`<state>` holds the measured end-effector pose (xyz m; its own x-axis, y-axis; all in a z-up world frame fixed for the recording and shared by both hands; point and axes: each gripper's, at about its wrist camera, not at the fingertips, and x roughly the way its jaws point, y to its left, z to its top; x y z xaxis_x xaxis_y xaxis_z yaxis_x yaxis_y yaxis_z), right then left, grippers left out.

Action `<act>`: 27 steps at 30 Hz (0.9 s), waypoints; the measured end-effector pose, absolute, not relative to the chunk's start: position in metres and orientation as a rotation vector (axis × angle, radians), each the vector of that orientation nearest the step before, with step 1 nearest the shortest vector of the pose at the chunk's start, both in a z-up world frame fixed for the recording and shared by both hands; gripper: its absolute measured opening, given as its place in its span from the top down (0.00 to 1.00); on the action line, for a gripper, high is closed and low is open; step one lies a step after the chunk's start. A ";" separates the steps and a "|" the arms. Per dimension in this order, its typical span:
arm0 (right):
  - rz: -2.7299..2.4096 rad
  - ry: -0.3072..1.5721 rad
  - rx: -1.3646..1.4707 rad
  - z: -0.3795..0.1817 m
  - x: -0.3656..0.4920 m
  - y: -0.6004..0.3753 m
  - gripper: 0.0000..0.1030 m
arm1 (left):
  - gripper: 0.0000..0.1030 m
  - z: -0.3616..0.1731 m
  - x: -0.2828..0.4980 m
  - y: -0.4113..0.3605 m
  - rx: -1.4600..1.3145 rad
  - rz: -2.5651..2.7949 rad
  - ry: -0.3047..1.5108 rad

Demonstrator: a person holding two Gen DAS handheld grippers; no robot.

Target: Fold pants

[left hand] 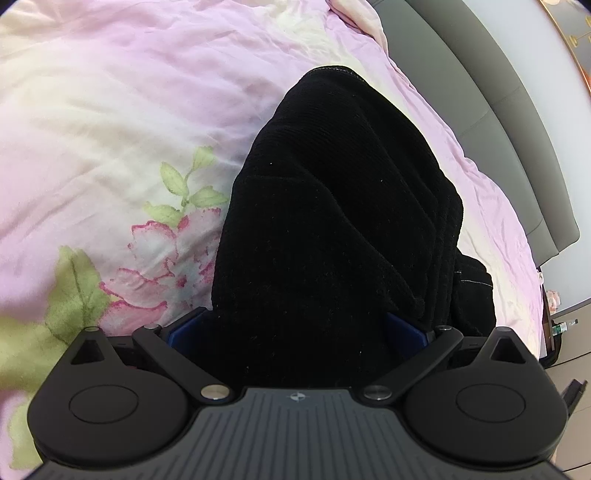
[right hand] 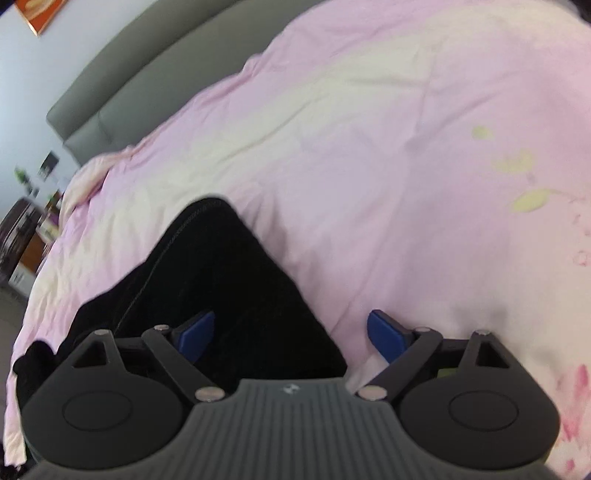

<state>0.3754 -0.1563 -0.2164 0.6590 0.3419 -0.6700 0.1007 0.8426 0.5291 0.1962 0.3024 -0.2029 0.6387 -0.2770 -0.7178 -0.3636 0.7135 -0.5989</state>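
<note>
Black pants (left hand: 332, 221): dark ribbed fabric, lying on the bed over a pink quilt (left hand: 129, 92). In the left wrist view the cloth runs from between the gripper's fingers up toward the far hem, with several stacked folds showing along its right edge and a thin pale stitched seam low on the right. In the right wrist view the same pants (right hand: 221, 280) narrow to a point away from the camera, a stitched seam running along their left side; a dark bunched end lies at the lower left near the quilt's edge.

Left gripper (left hand: 295, 332): blue fingers (left hand: 402, 332) set wide apart, both partly buried in the pants; fabric fills the gap between them. Whether they press on the cloth cannot be told.

Right gripper (right hand: 291, 332): blue fingers spread wide, holding nothing. The left finger (right hand: 195, 332) sits over the black fabric; the right finger (right hand: 386, 334) sits over the bare quilt, just beside the pants' edge. This view is somewhat blurred.

Quilt: pink fading to cream, printed with a pink flower (left hand: 155, 266) and green leaves (left hand: 184, 181) to the left of the pants; rumpled throughout.

Headboard (left hand: 498, 110): grey, padded, running along the far side of the bed (right hand: 129, 74).

Wall picture (right hand: 40, 11): orange, at the upper left of the right wrist view.

Cluttered furniture (right hand: 26, 236): beyond the bed's left edge, too small to identify.
</note>
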 end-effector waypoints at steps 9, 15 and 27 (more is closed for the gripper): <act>0.381 0.904 0.600 -0.242 0.400 -0.167 0.38 | 0.00 -0.206 0.195 0.302 -0.815 0.067 0.884; 0.489 0.850 0.770 -0.230 0.373 -0.187 0.74 | 0.28 -0.194 0.196 0.303 -0.790 0.093 0.878; 0.399 0.728 0.873 -0.144 0.236 -0.216 0.77 | 0.60 -0.151 0.209 0.325 -0.767 -0.075 0.921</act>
